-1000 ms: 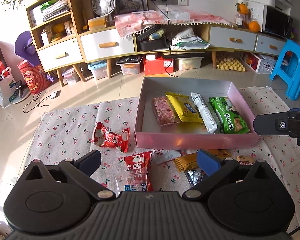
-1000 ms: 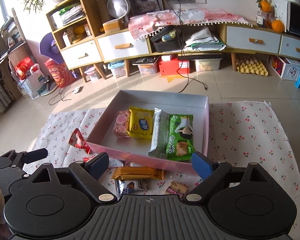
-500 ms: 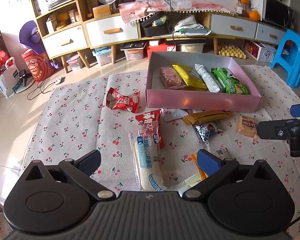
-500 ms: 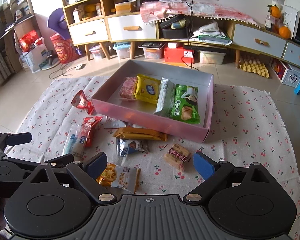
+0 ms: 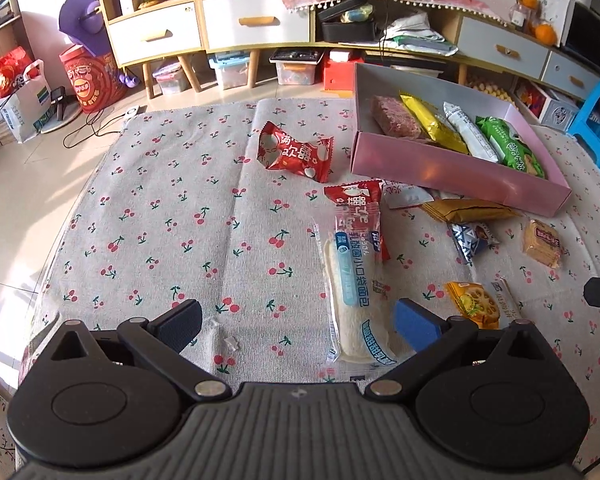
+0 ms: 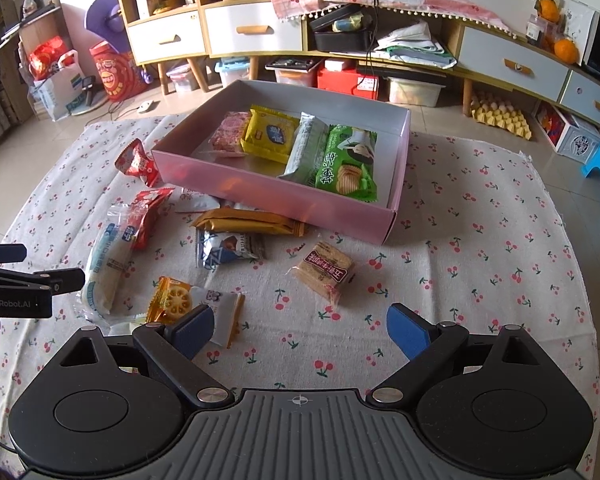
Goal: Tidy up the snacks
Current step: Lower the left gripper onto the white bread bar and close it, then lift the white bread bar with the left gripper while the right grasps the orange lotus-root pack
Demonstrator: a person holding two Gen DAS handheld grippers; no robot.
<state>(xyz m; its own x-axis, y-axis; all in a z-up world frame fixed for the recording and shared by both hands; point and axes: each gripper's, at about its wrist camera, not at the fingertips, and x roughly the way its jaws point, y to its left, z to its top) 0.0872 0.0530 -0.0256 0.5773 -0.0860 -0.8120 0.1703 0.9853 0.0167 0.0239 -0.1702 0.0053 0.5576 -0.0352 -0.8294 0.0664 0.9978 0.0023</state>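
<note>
We have pulled back from the pink box (image 6: 284, 200); four snacks lie inside. Both the left gripper (image 5: 298, 318) and the right gripper (image 6: 300, 330) gape wide, empty. The long bread packet (image 5: 354, 276) looks nearest.

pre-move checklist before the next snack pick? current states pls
1. Left gripper open, nothing held: ok.
2. Right gripper open, nothing held: ok.
3. Pink box has room: ok, four packets sit side by side at the rear, front floor bare.
4. Long bread packet reachable for the left: ok, though its far end overlaps the red packet.
5. Square cracker packet lies alone on the cloth, ahead of the right gripper: ok.
6. Grippers clear of each other: ok, left sits off to the side in the right wrist view.
</note>
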